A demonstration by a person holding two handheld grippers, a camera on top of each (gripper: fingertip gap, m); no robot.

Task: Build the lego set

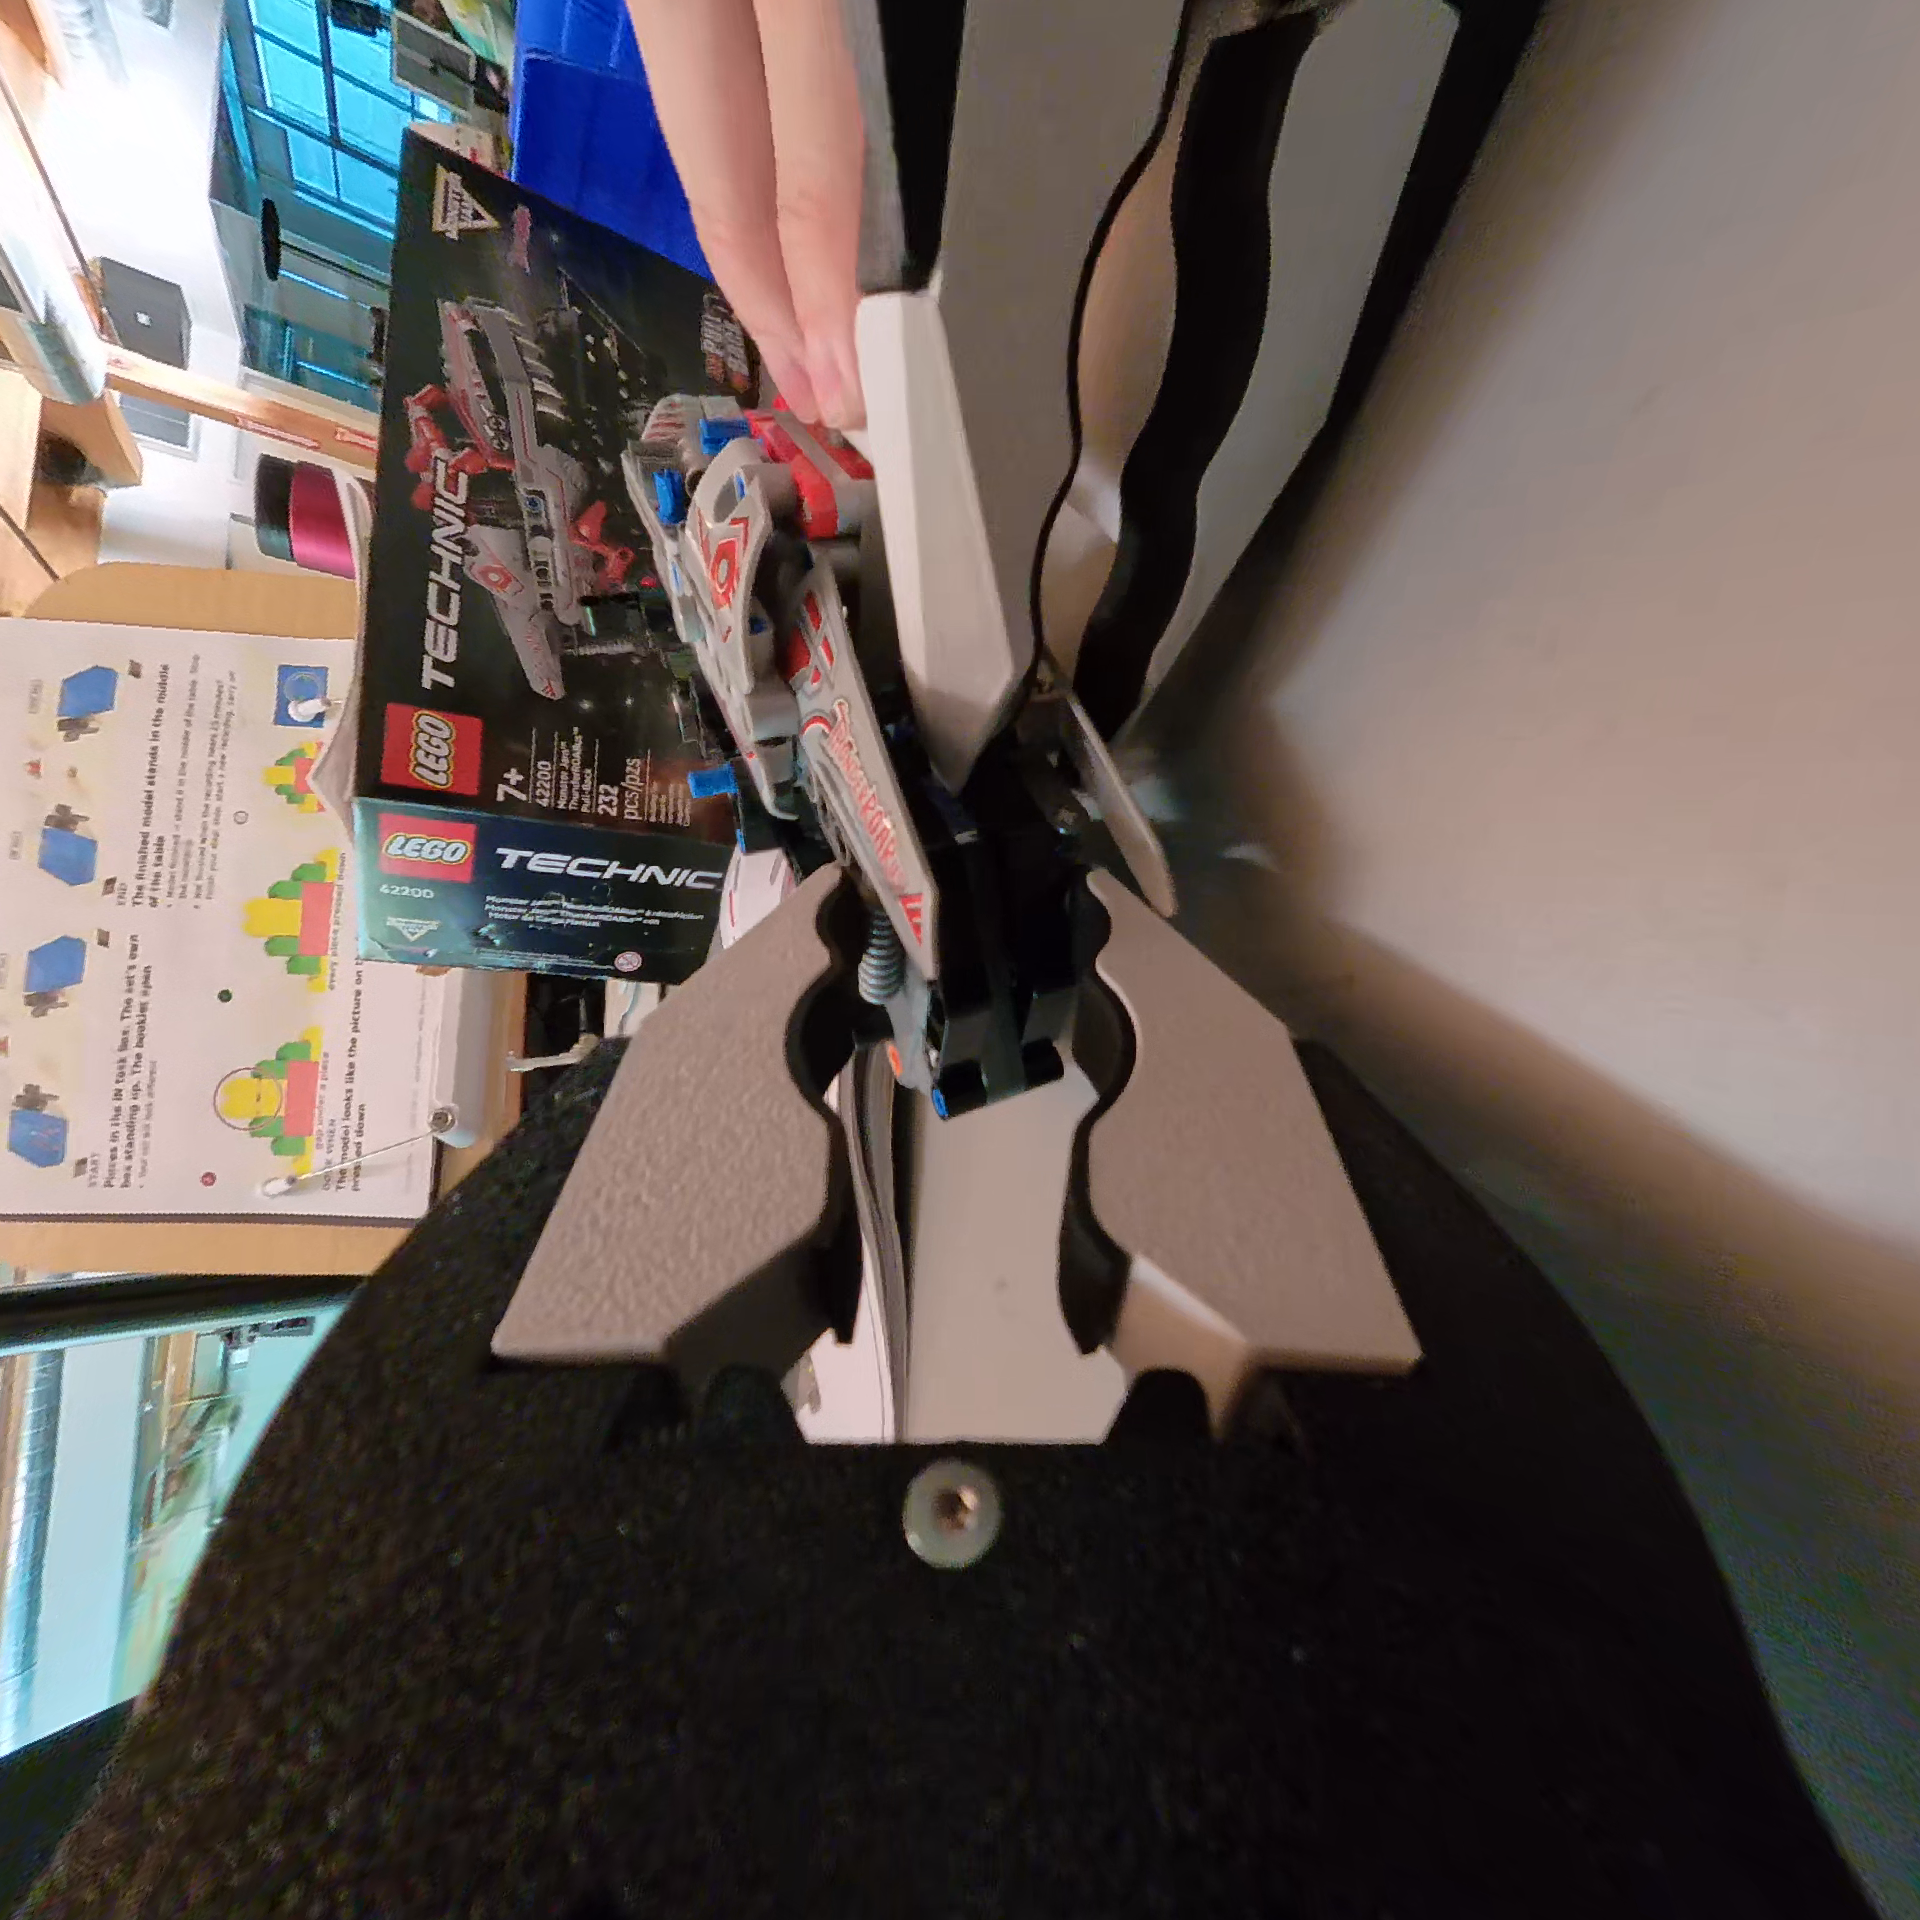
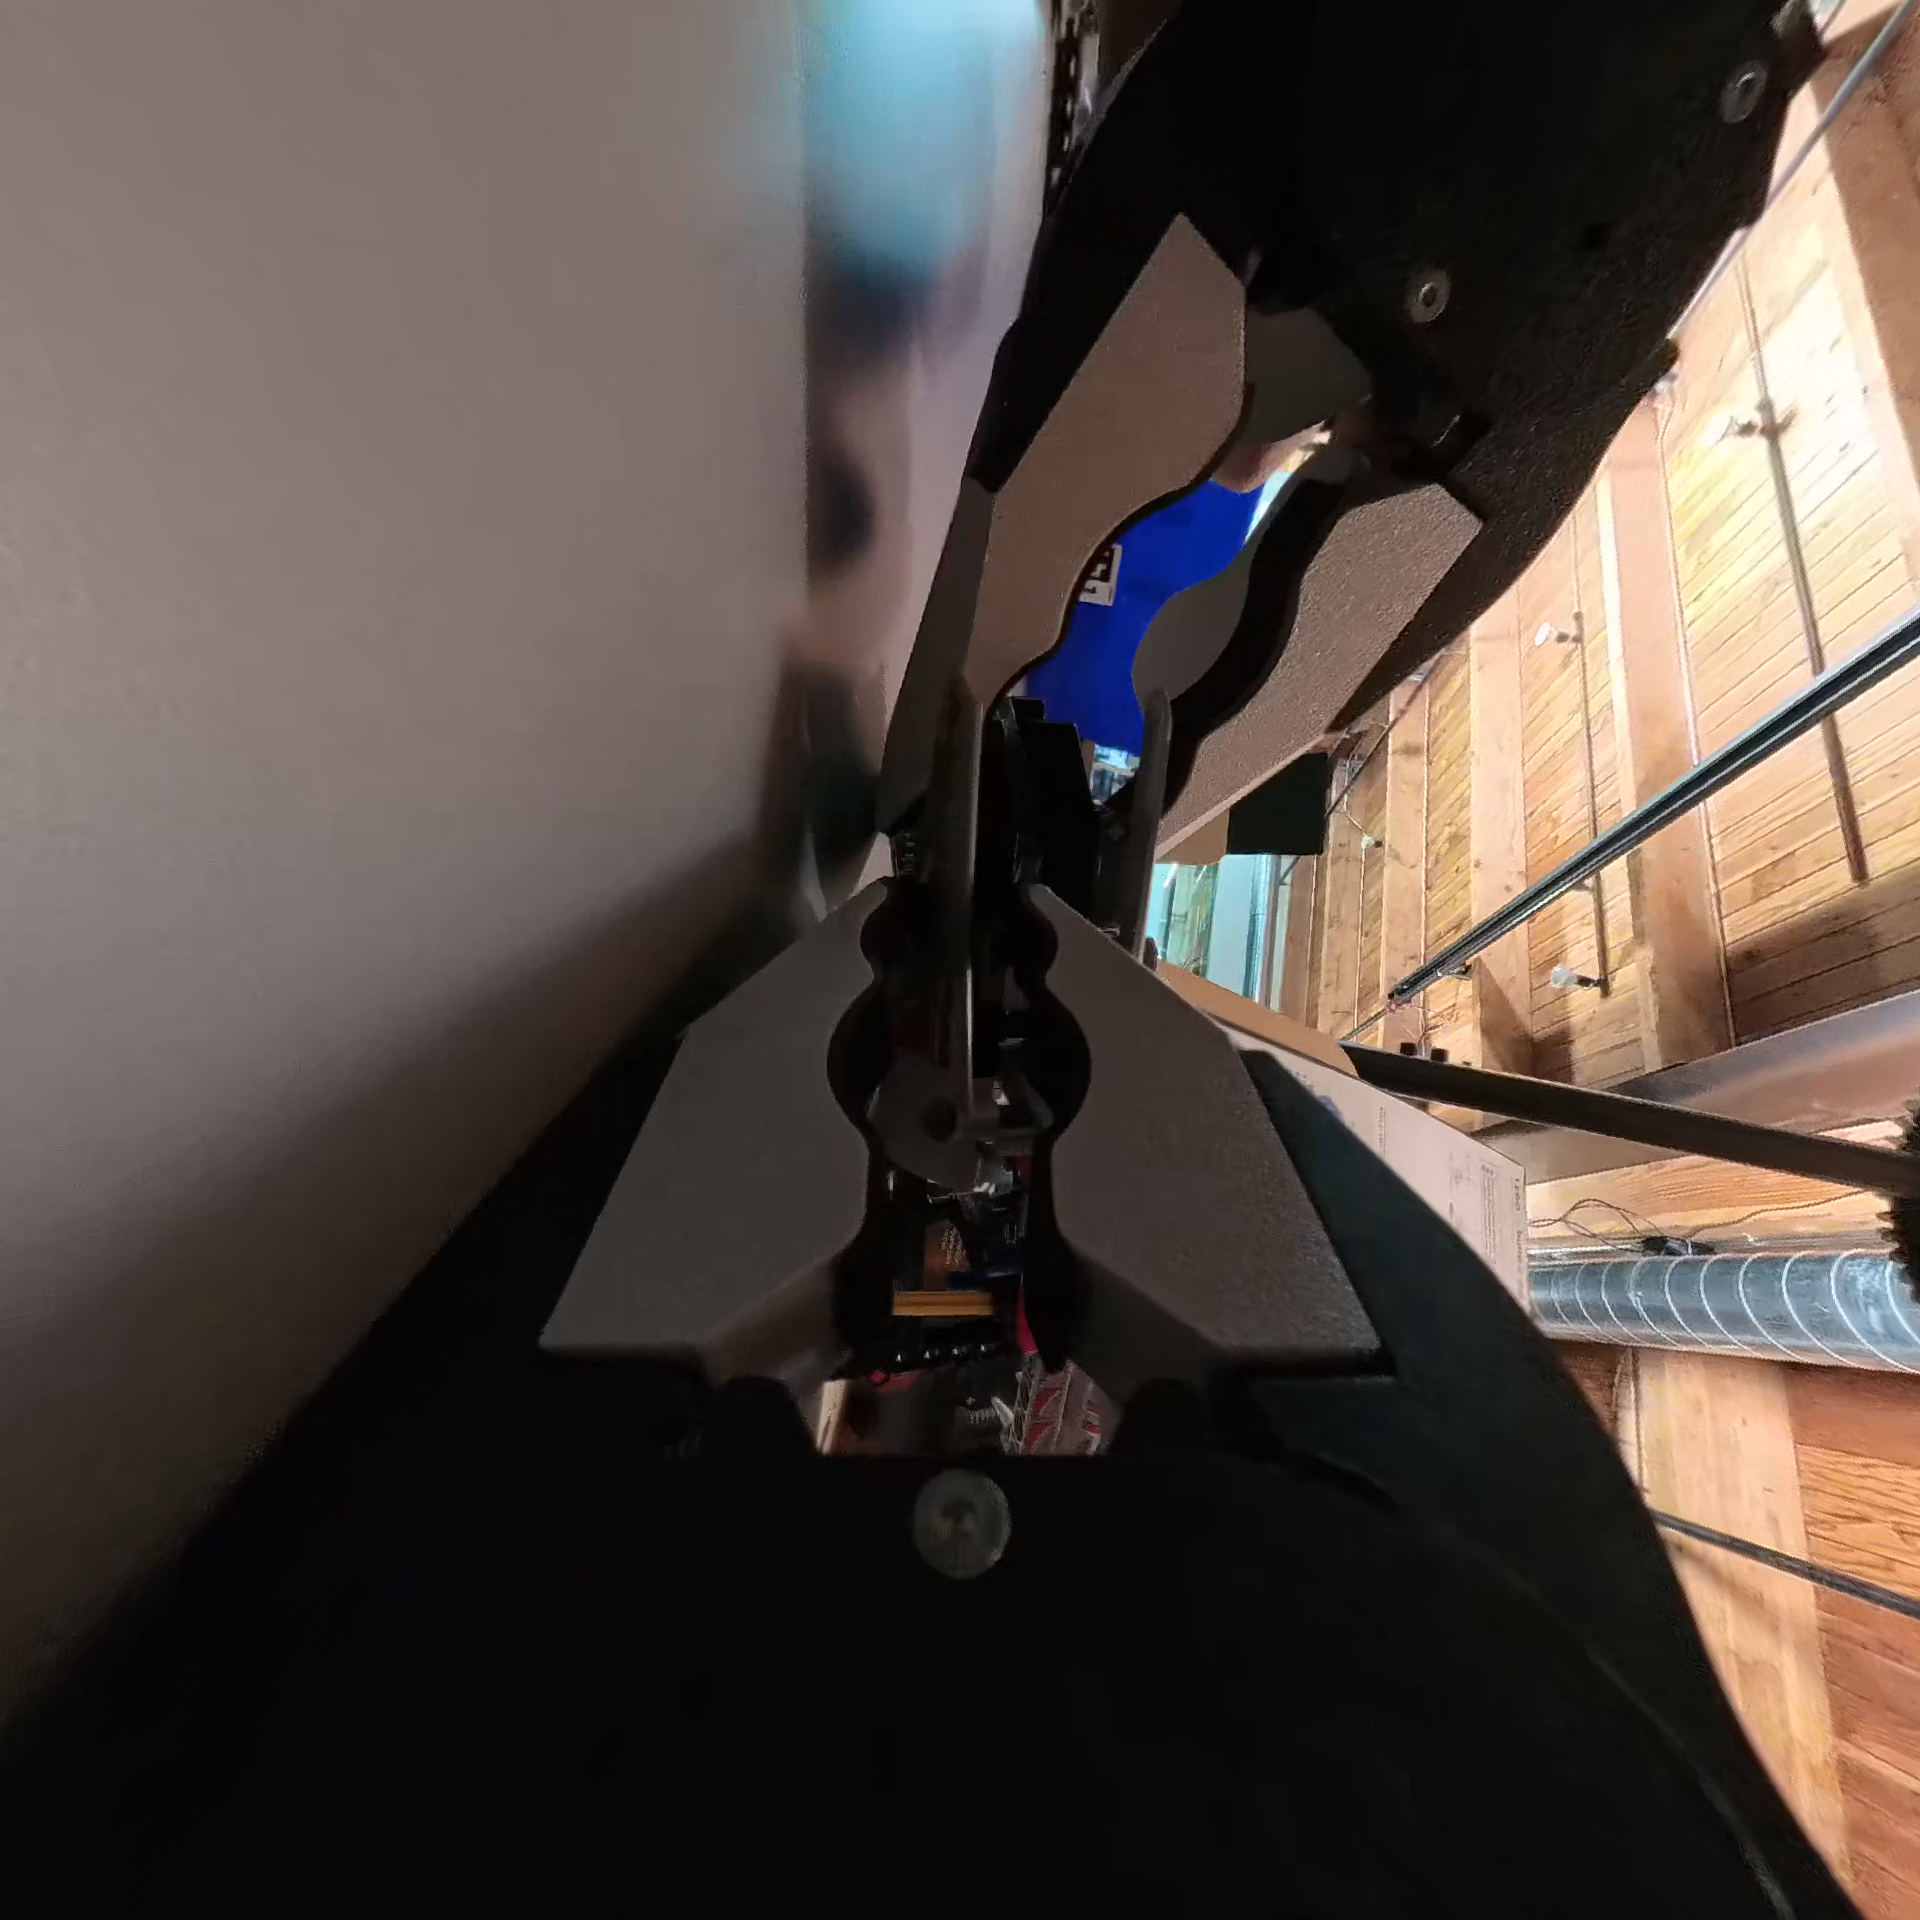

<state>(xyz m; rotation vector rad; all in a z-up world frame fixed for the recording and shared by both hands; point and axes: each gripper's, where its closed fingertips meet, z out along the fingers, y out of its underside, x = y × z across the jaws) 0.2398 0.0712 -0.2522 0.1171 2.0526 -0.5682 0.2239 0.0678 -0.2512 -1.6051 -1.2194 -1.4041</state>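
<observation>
The partly built Lego vehicle (image 1: 831,717), grey with red markings, blue pins and a black underside, is held in the air between both grippers. My left gripper (image 1: 966,914) is shut on its black lower end, beside a small spring. My right gripper (image 1: 1039,810) comes in from above and its grey fingers (image 1: 935,499) clamp the model's side. A person's hand (image 1: 810,343) rests by the model's red top end. In the right wrist view my right gripper (image 2: 961,904) is shut on the model (image 2: 961,831), seen edge-on, and the left gripper (image 2: 1044,748) meets it from above.
The black Lego set box (image 1: 499,644) stands behind the model. A printed instruction sheet (image 1: 177,914) lies on cardboard at the left. A blue bin (image 1: 592,114) is farther back. A pale surface (image 1: 1610,623) fills the right side. A wooden ceiling and metal duct (image 2: 1714,1320) show in the right wrist view. My two grippers' fingertips are within a few centimetres of each other.
</observation>
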